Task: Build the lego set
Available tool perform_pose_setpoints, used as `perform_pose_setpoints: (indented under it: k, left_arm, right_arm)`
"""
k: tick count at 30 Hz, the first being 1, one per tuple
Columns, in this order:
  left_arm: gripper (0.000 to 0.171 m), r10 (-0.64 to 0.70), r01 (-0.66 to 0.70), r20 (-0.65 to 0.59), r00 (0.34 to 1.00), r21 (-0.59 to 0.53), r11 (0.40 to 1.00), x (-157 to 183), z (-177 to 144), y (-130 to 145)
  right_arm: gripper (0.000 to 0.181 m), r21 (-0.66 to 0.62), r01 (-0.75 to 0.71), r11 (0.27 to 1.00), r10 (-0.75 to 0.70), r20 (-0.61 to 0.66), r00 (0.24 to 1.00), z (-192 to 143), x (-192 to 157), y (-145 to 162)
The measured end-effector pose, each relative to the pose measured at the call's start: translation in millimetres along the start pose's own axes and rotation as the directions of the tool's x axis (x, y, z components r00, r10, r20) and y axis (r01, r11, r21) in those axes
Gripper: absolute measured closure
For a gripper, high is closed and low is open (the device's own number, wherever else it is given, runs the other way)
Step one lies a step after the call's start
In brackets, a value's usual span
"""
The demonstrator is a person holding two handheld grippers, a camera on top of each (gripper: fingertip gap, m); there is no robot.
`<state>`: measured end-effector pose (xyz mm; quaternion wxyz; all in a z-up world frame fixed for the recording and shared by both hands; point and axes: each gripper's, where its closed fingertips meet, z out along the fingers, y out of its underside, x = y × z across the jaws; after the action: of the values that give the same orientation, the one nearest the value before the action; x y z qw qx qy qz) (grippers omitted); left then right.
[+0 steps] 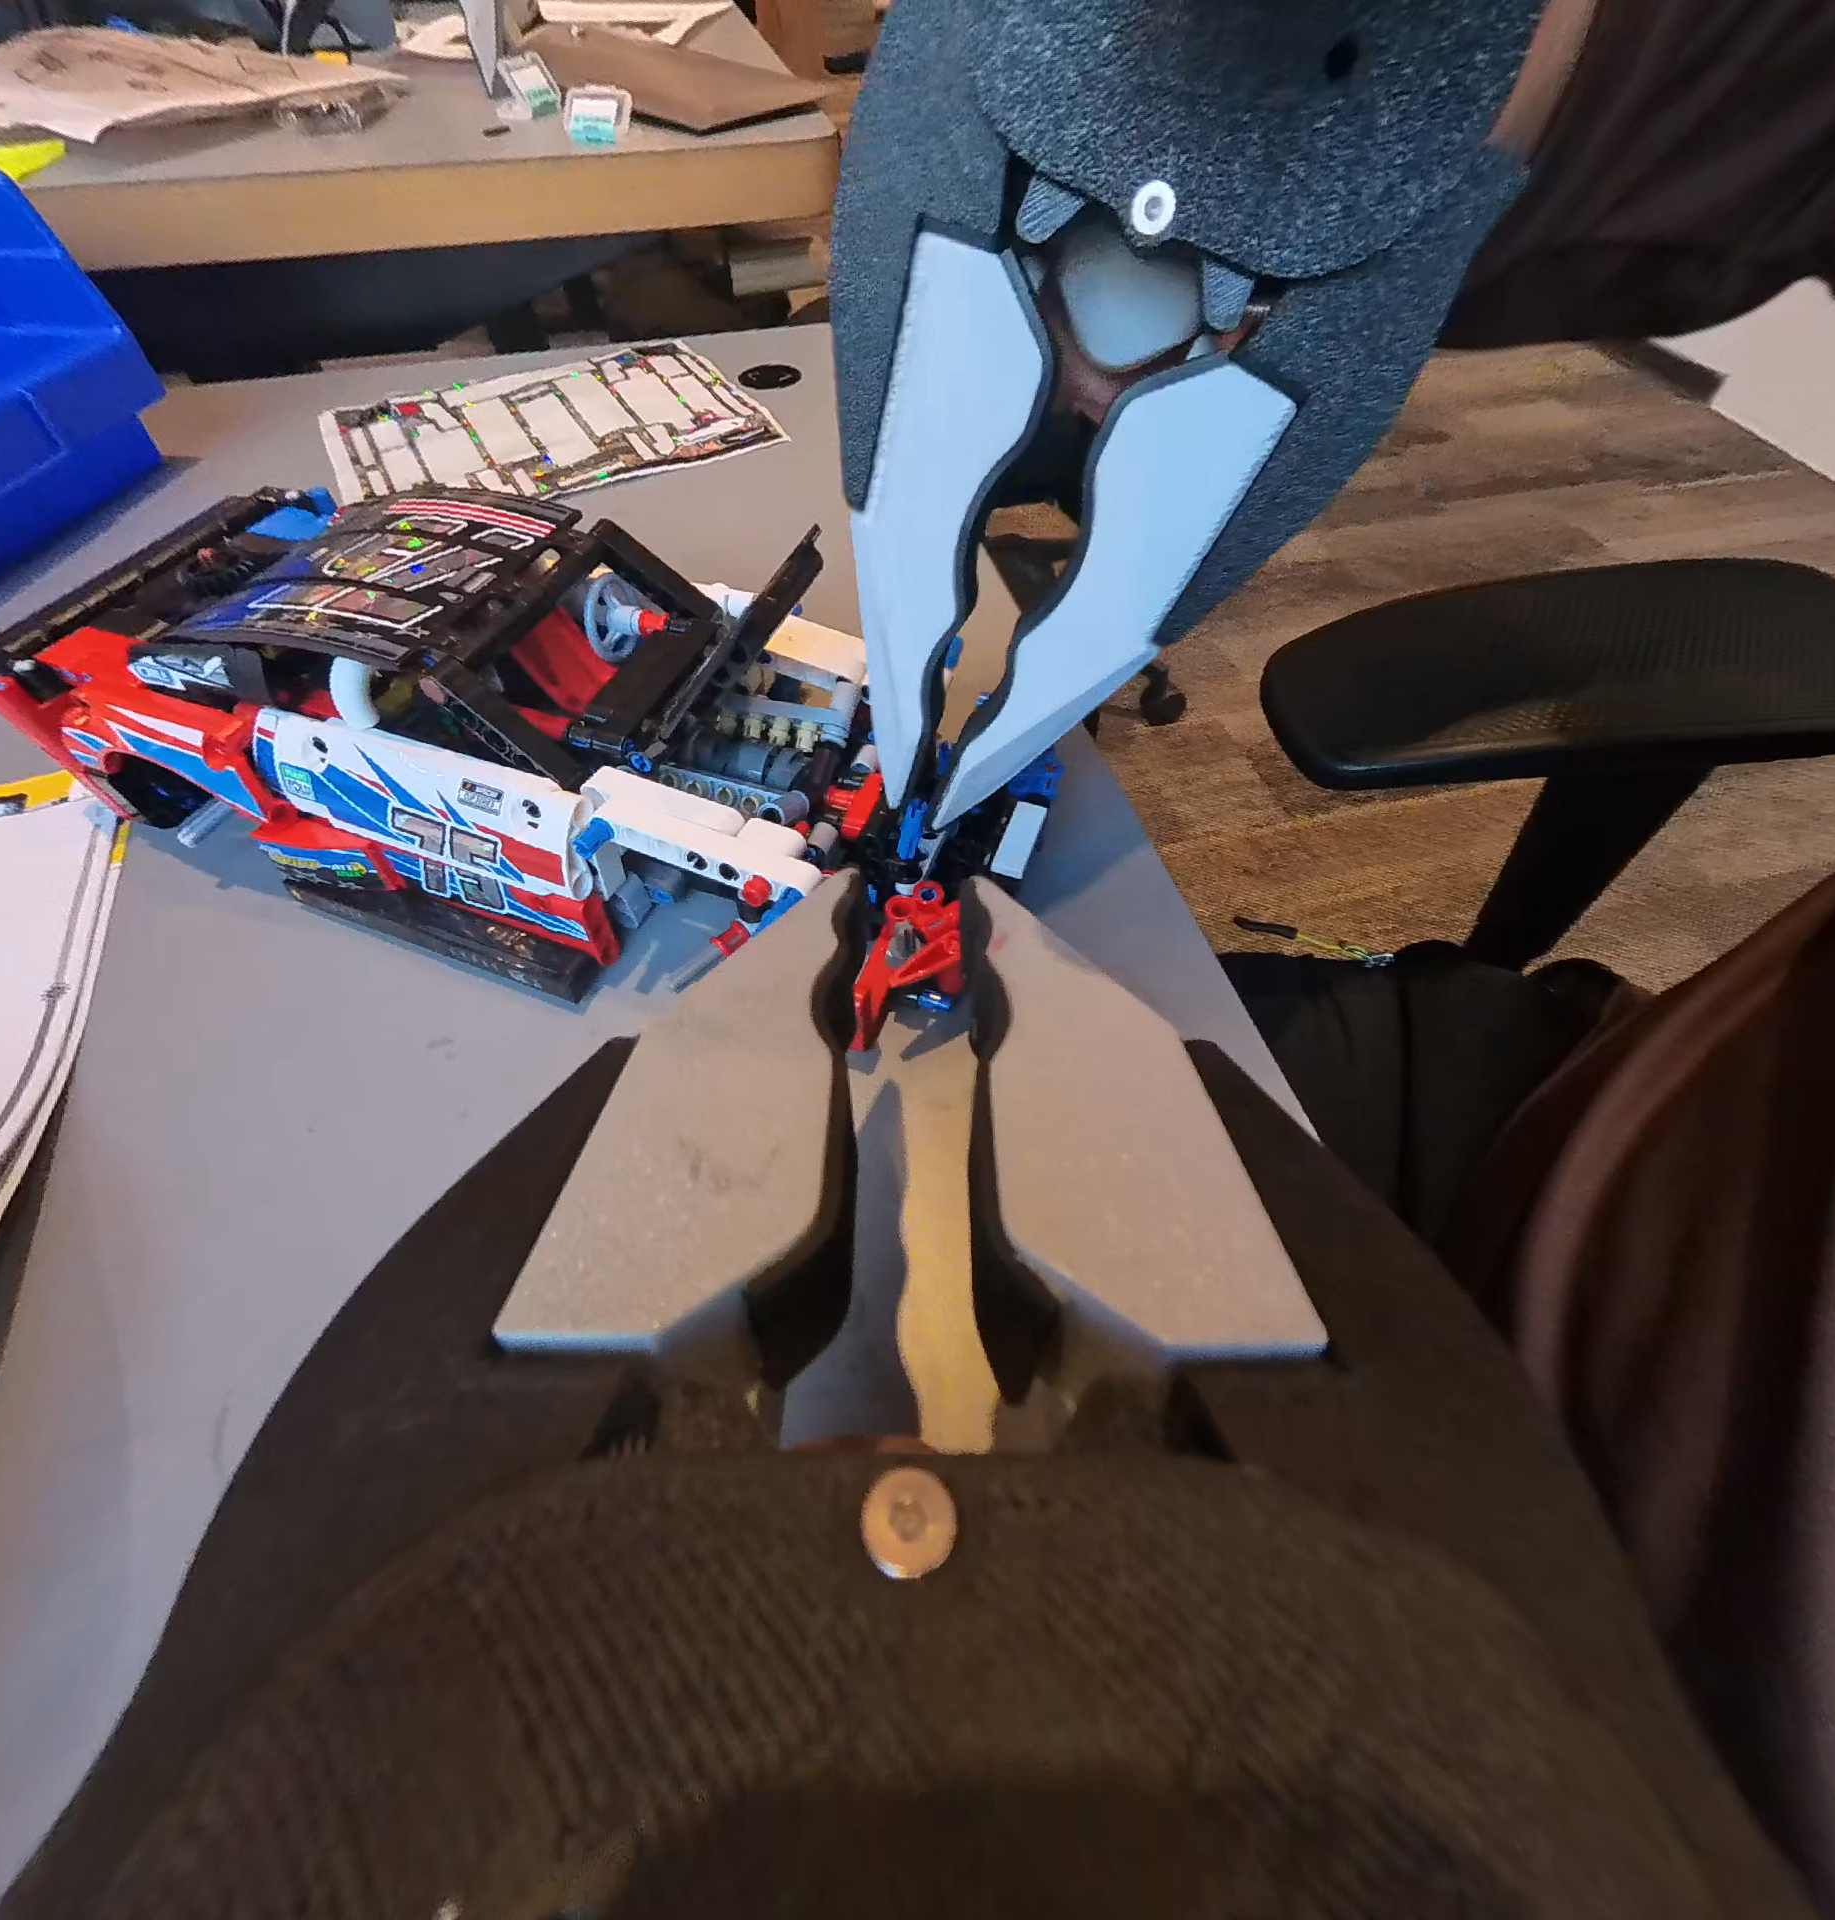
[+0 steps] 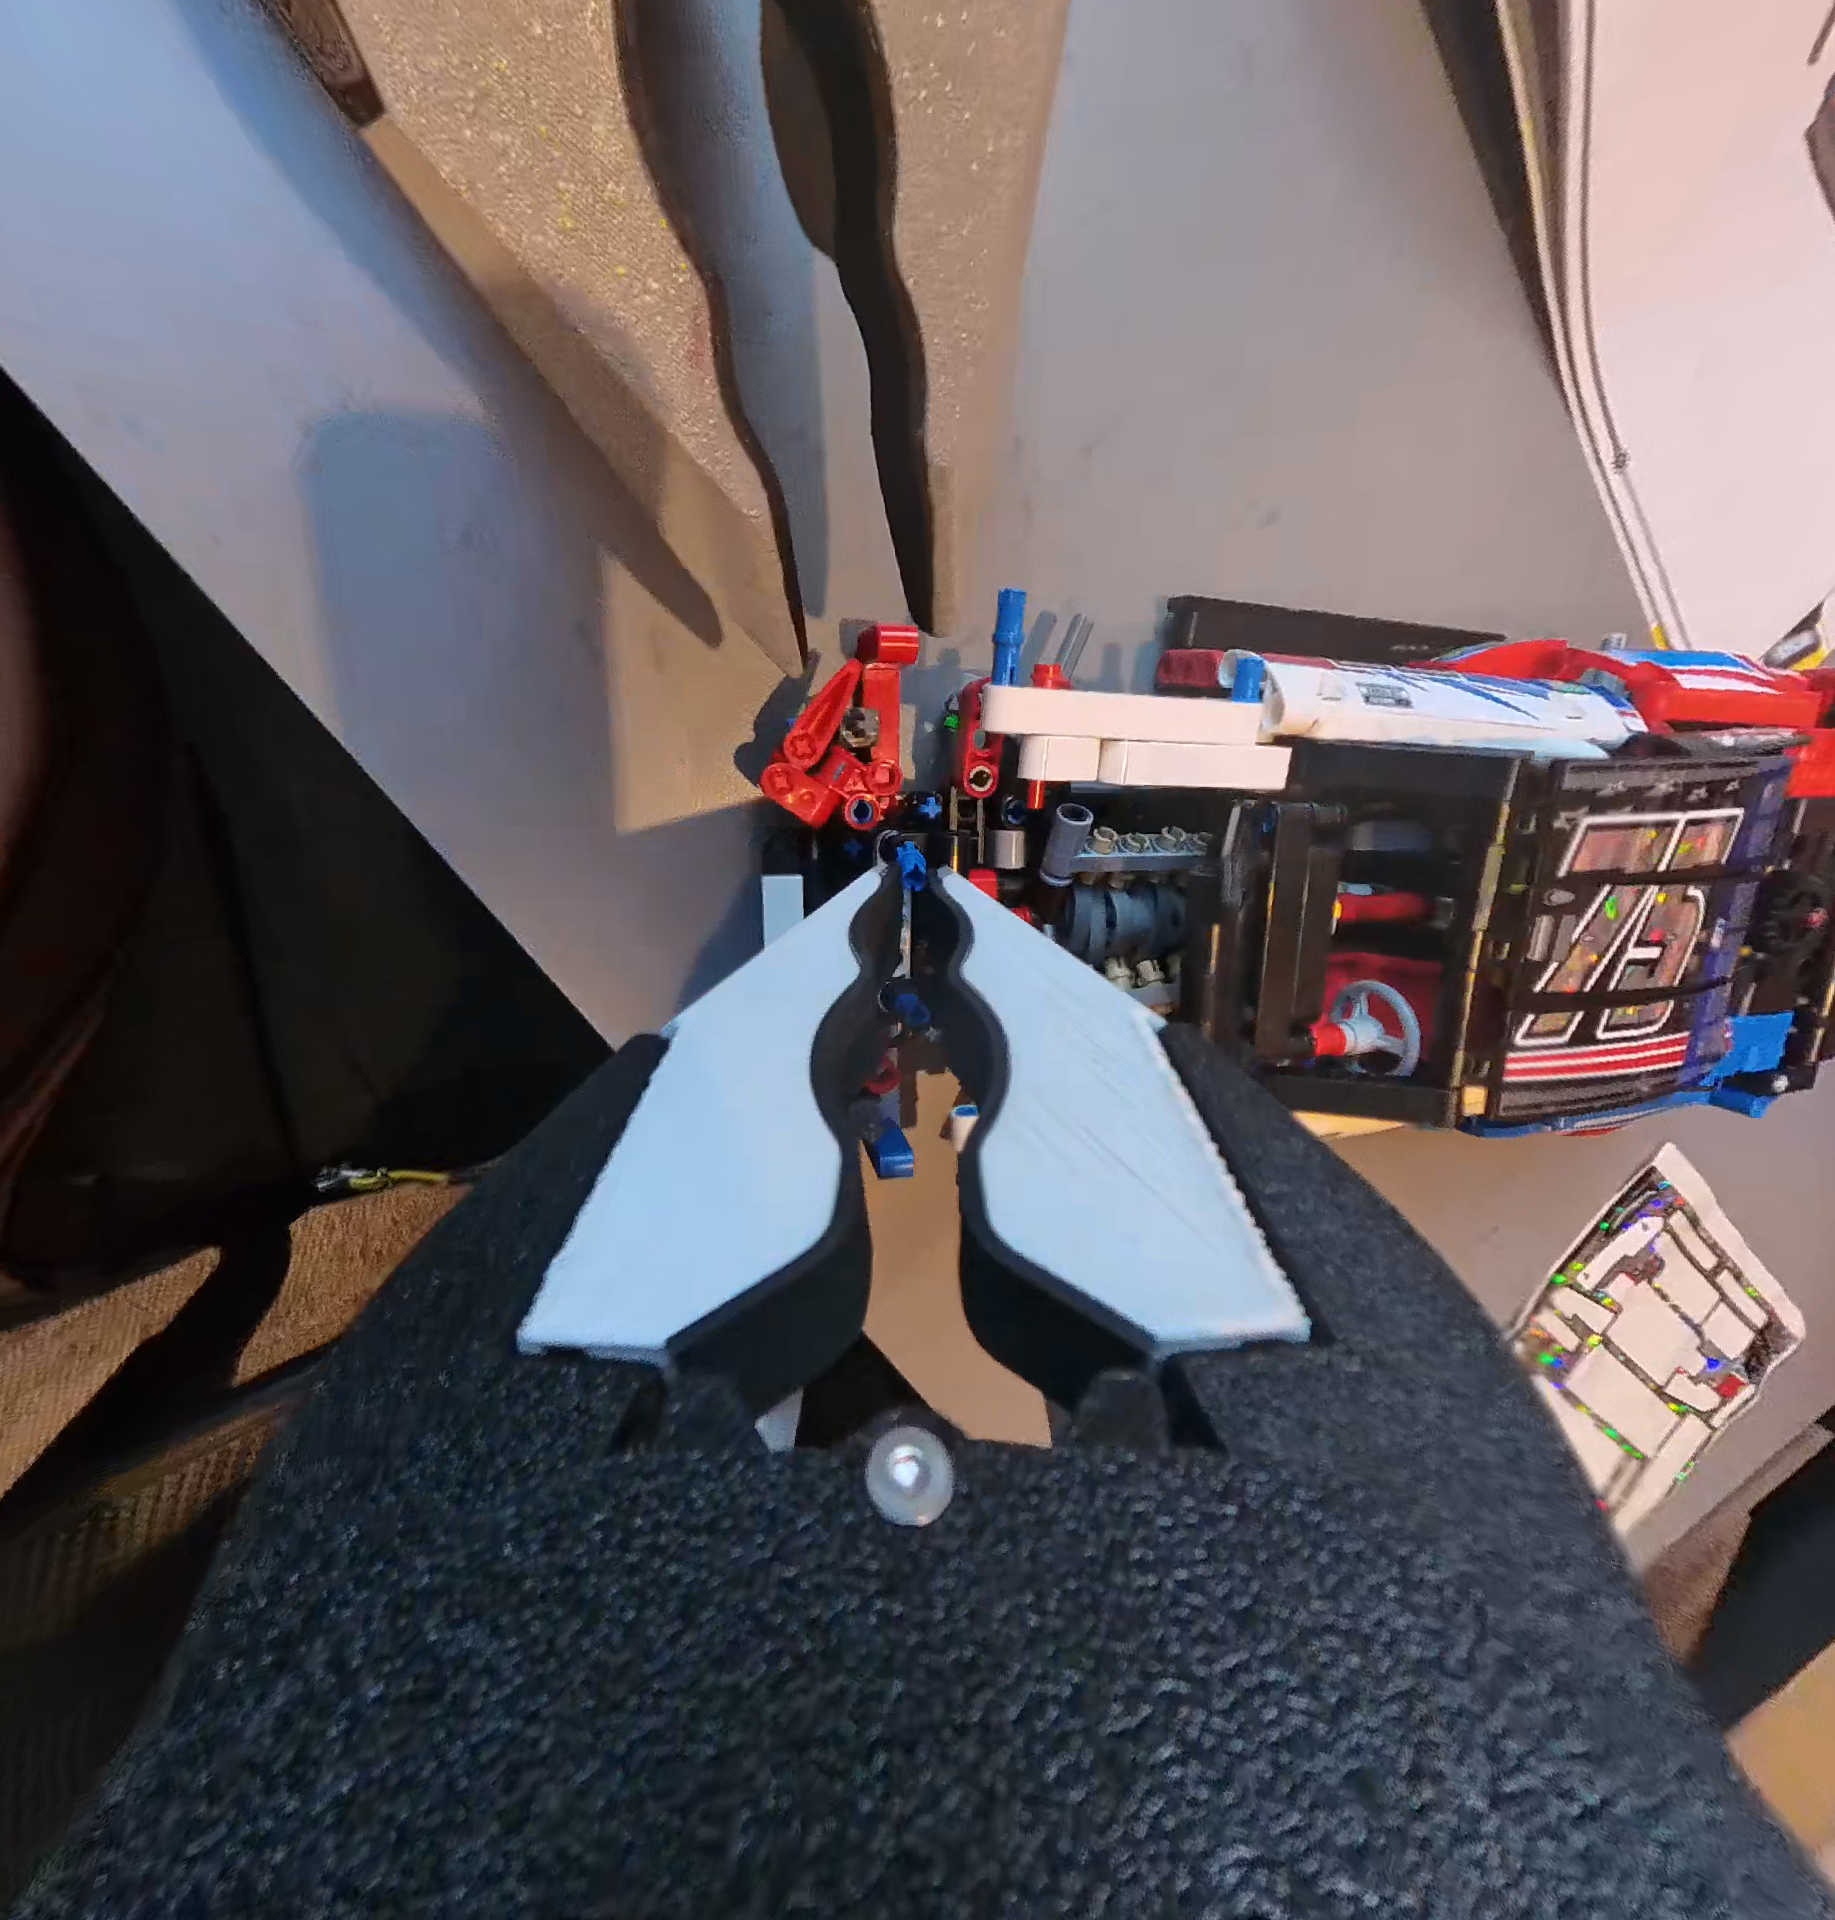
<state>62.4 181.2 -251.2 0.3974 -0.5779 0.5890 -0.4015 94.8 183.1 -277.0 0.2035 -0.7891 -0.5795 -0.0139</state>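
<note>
A red, white, blue and black lego race car (image 1: 425,748) lies on the grey table (image 1: 269,1143); it also shows in the right wrist view (image 2: 1515,883). My left gripper (image 1: 915,896) reaches to the car's open front end, its fingers closed around a red angled piece (image 1: 913,961) there. My right gripper (image 2: 910,875) comes down from above onto the same front end, almost shut, with a small blue pin (image 2: 908,862) pinched between its tips. The right gripper (image 1: 921,812) also shows in the left wrist view, just behind the red piece. The left gripper (image 2: 866,644) shows in the right wrist view above the red piece (image 2: 840,743).
A sticker sheet (image 1: 549,421) lies behind the car. A blue bin (image 1: 30,364) stands at the far left and an open booklet (image 1: 19,987) at the left edge. The table's edge runs just right of the car; a black chair (image 1: 1578,665) and a person's sleeve (image 1: 1702,1299) lie beyond. The left gripper's tips are roughly 5 cm from the right gripper's.
</note>
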Motion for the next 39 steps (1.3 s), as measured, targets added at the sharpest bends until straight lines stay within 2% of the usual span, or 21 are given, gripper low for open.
perform_pose_setpoints:
  k: [1,9,23,29,34,36,39]
  left_arm:
    - [0.157,0.001,-0.001,0.002,1.000,-0.002,1.000,0,0,0]
    - [0.157,-0.005,0.005,0.005,1.000,-0.007,1.000,3,-3,2]
    - [0.157,-0.012,0.012,0.003,1.000,-0.022,1.000,3,-2,4]
    - [0.157,-0.015,0.015,0.001,1.000,-0.022,1.000,3,-2,4]
    - [0.157,-0.017,0.017,0.001,1.000,-0.021,1.000,3,-3,4]
    - [0.157,-0.016,0.016,0.001,1.000,-0.020,1.000,3,-3,4]
    - [0.157,-0.019,0.019,-0.001,1.000,-0.023,1.000,3,-2,5]
  right_arm:
    - [0.178,-0.019,0.016,1.000,-0.016,0.002,1.000,0,0,0]
    - [0.177,-0.112,0.071,0.991,-0.069,0.026,0.997,4,1,0]
    - [0.172,0.010,-0.024,1.000,0.024,-0.009,1.000,2,2,-6]
    - [0.181,0.082,-0.026,0.996,0.029,-0.031,0.999,-11,7,-17]
    - [0.181,0.079,-0.043,0.996,0.046,-0.026,0.999,2,8,-9]
    - [0.181,0.060,-0.054,0.997,0.056,-0.022,0.998,-1,10,-7]
    - [0.181,0.105,-0.048,0.993,0.053,-0.048,0.997,-11,14,-15]
